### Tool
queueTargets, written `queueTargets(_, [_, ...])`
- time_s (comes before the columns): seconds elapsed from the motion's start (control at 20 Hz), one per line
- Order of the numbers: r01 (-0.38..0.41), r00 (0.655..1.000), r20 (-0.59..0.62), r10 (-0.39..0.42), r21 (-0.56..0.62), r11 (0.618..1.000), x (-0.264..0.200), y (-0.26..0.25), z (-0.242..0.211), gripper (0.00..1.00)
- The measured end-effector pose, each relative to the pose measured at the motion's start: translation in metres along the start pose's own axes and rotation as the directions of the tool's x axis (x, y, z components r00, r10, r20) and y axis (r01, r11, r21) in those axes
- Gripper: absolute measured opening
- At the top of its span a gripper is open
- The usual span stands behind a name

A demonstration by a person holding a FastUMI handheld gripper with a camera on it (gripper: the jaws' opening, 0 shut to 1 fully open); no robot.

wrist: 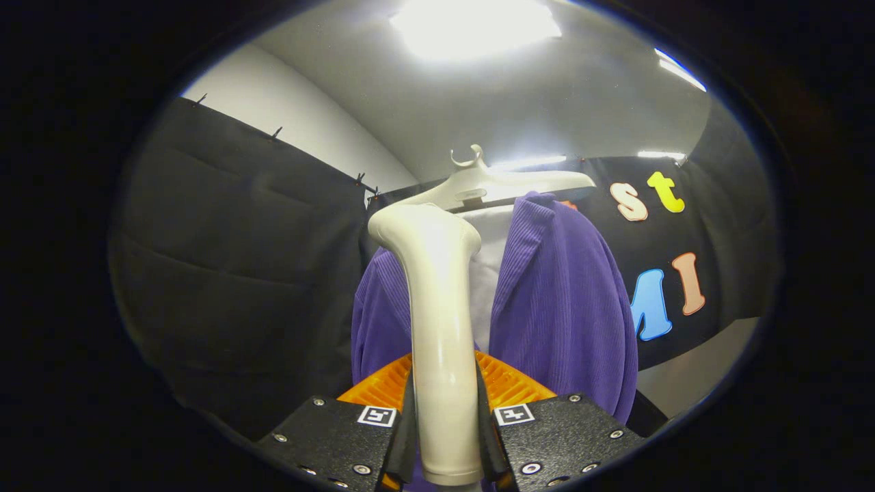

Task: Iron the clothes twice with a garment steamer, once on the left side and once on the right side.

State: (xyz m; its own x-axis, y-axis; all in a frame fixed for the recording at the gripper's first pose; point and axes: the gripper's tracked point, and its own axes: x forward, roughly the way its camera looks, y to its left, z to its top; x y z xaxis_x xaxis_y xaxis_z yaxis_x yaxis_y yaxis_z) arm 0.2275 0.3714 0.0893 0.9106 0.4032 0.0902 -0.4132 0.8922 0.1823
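The claw (444,437) is clamped on the garment steamer (437,328), both fingers pressing the sides of its handle. The steamer is glossy cream-white, a smooth upright handle rising from between the fingers toward 12 o'clock and bending at its top into a rounded head that tips toward 11 o'clock. Just beyond it hangs a purple ribbed jacket (560,307), open over a white shirt (487,273), on a white hanger (506,184). The steamer head sits before the jacket's collar.
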Motion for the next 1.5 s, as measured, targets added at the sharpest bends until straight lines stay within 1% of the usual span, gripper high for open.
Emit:
queueTargets(0.15, [-0.003,0.999,-0.052,0.002,-0.016,1.000,0.005,0.005,-0.028,0.37])
queueTargets(0.2, [-0.004,0.999,-0.052,0.003,-0.027,1.000,0.004,0.006,-0.034,0.37])
queueTargets(0.4, [-0.018,0.996,-0.087,0.013,-0.056,0.998,-0.007,0.005,-0.069,0.37])
queueTargets(0.65, [-0.005,0.994,-0.113,-0.002,-0.060,0.998,-0.021,-0.001,-0.101,0.37])
queueTargets(0.9, [-0.006,0.990,-0.138,-0.005,-0.080,0.997,-0.035,-0.005,-0.124,0.37])
queueTargets(1.25, [-0.013,0.990,-0.144,-0.002,-0.102,0.995,-0.050,-0.007,-0.143,0.37])
queueTargets(1.5, [-0.019,0.982,-0.189,-0.002,-0.105,0.994,-0.065,-0.008,-0.172,0.37])
